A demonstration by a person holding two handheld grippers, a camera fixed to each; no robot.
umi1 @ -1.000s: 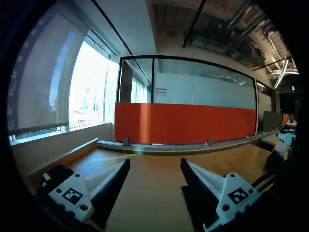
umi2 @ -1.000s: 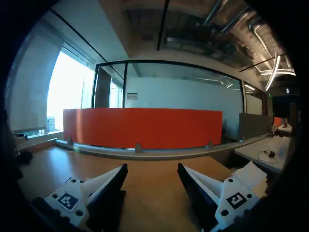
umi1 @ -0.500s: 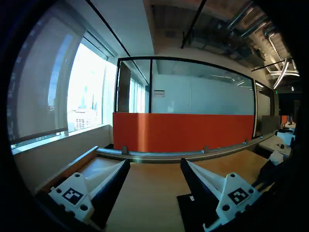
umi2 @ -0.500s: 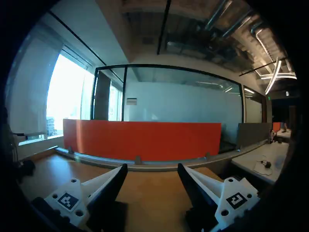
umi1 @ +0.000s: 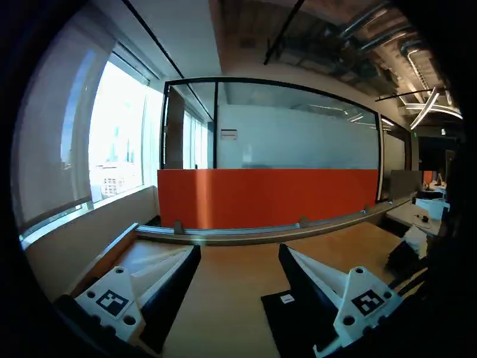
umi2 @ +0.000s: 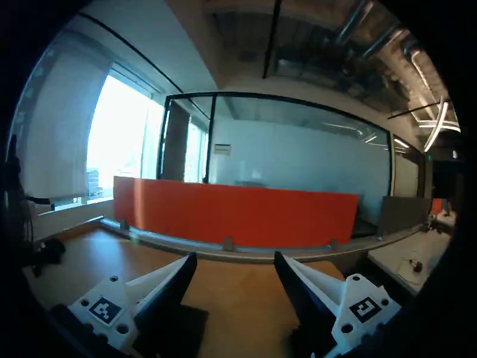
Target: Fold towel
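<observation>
- The left gripper (umi1: 238,248) is hovering over a wooden tabletop (umi1: 229,298); its claw is standing released, with nothing between the spread fingers.
- A dark flat towel (umi1: 275,322) is lying on the tabletop at 5 o'clock in the left gripper view; the finger on that side is covering part of it; a small white tag (umi1: 287,298) is showing at its far edge.
- The right gripper (umi2: 235,256) is also hanging released over the wood; a dark patch (umi2: 194,319) is lying at 7 o'clock beneath one finger; towel or shadow, I cannot tell.
- An orange divider panel (umi1: 268,197) is standing across the table's far edge at 12 o'clock; a metal rail (umi1: 250,232) is running along its foot; a glass wall (umi1: 298,137) is rising behind it.
- A bright window (umi1: 116,161) is glowing at 9 o'clock; a white desk (umi2: 396,253) is sitting at 4 o'clock in the right gripper view.
</observation>
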